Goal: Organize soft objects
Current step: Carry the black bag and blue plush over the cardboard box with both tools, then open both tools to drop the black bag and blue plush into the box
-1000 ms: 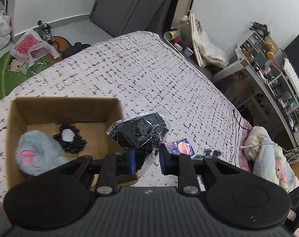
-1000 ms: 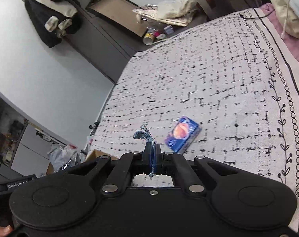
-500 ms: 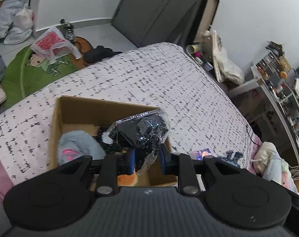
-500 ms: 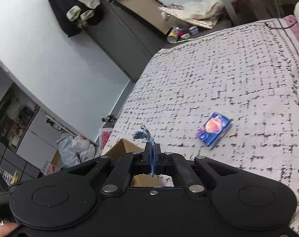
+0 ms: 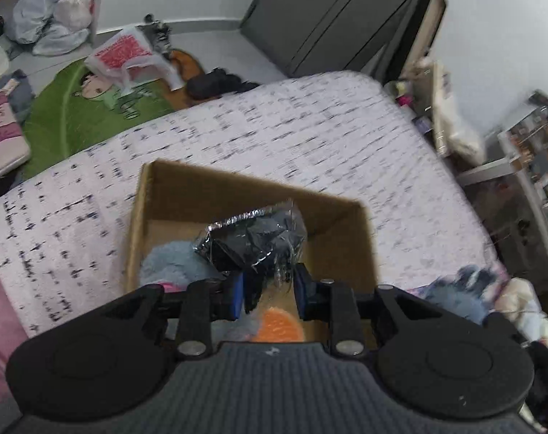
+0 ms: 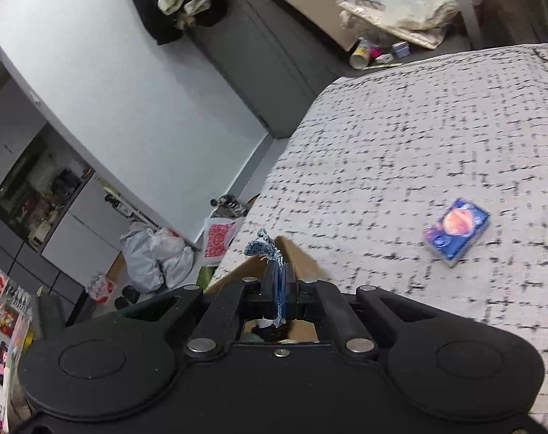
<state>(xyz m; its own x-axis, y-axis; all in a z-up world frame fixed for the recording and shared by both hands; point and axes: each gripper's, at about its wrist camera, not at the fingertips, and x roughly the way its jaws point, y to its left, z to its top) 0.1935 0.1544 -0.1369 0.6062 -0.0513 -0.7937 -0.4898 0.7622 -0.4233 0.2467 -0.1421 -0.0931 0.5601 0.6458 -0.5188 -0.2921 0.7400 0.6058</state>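
Observation:
A black soft item in a crinkly clear bag [image 5: 254, 235] hangs over the open cardboard box [image 5: 252, 184] on the patterned bedspread. It sits between the pads of my left gripper [image 5: 268, 294], whose jaws are opening; the bag still touches them. Inside the box lie a grey plush with pink marks [image 5: 169, 264] and something orange [image 5: 279, 325]. My right gripper [image 6: 279, 282] is shut on a thin blue-and-white knitted piece [image 6: 261, 247], just short of the box's corner [image 6: 295, 256].
A blue packet with an orange disc [image 6: 456, 231] lies on the bed [image 6: 418, 144] to the right. A blurred blue-grey soft thing [image 5: 458, 289] sits near the bed's right edge. Bags [image 5: 49, 14] and a green mat [image 5: 75, 108] cover the floor beyond.
The left gripper carried the bagged item from beside the box to over its inside. The right gripper swung toward the box, whose corner now shows, and the blue packet slid right in its view.

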